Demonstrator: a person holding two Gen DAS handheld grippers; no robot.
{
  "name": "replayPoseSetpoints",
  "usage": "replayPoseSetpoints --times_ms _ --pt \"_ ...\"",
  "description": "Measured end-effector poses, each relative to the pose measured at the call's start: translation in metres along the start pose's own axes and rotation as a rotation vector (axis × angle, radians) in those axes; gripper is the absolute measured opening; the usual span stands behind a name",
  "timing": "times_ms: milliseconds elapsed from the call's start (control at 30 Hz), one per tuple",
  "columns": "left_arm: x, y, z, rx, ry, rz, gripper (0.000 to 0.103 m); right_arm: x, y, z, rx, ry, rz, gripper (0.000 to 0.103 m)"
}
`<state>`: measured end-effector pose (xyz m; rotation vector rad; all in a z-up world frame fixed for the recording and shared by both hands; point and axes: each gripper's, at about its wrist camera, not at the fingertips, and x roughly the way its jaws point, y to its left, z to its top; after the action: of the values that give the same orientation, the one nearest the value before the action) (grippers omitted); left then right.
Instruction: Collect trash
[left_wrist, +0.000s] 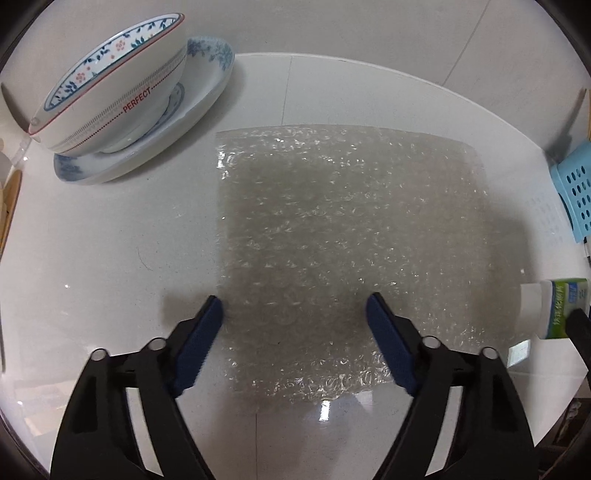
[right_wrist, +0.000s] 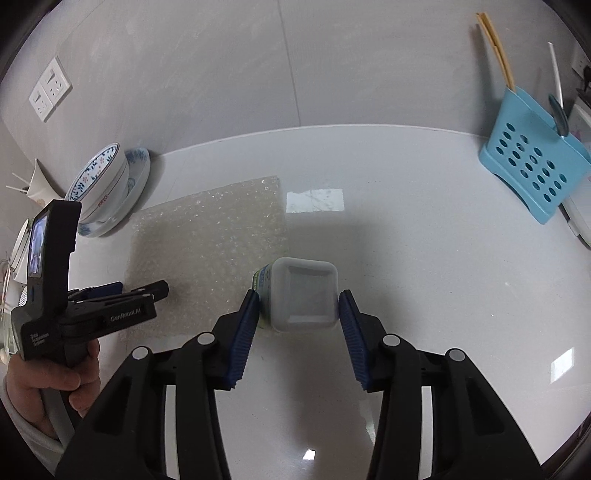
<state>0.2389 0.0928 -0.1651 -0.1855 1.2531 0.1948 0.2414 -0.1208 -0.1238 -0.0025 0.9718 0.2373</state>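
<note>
Clear bubble-wrap sheet (left_wrist: 343, 251) lies flat on the white counter (left_wrist: 110, 229) directly beneath your left hand-held gripper (left_wrist: 293, 306), jaws apart astride its near edge, while your right hand-held gripper (right_wrist: 298, 299) clamps the small white green-labelled plastic bottle (right_wrist: 303, 295) just beside it.

In the left wrist view the small container (left_wrist: 550, 308) runs off the right edge, its green label print too small to read, and a dark shape covers its lower corner. The blue perforated holder (left_wrist: 574, 188) is cut by the same edge. In the right wrist view the container's (right_wrist: 304, 293) label side is mostly hidden behind its own end. Left of the bowl (right_wrist: 101, 184), white items are too small to identify.
</note>
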Motion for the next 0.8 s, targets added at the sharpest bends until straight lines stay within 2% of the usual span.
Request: replayPoseSetpoints --times_ms 200,267,467,500,533,767,800 --pt "-0.007 -0.013 -0.005 0.036 0.003 -0.010 0.035 -0.012 -0.014 -0.004 0.019 -0.016 0.002 0.042" --pt "-0.008 -0.018 -0.005 0.041 0.020 -0.032 0.014 -0.016 -0.020 -0.005 0.027 -0.018 0.003 0.042" --pt "-0.009 -0.020 -0.003 0.052 0.030 -0.029 0.007 -0.025 -0.029 -0.003 0.034 -0.031 0.004 0.040" --pt "-0.011 -0.021 -0.005 0.057 0.028 -0.027 0.007 -0.027 -0.030 -0.003 0.035 -0.034 0.005 0.019" --pt "-0.014 -0.020 -0.006 0.062 0.020 -0.023 0.007 -0.028 -0.030 -0.002 0.026 -0.029 -0.001 0.007" --pt "-0.029 -0.011 -0.011 0.065 -0.024 -0.035 0.007 -0.028 -0.031 -0.005 0.007 -0.015 -0.001 0.009" --pt "-0.029 -0.011 -0.012 0.064 -0.025 -0.035 0.007 -0.028 -0.032 -0.006 0.008 -0.011 0.000 0.011"
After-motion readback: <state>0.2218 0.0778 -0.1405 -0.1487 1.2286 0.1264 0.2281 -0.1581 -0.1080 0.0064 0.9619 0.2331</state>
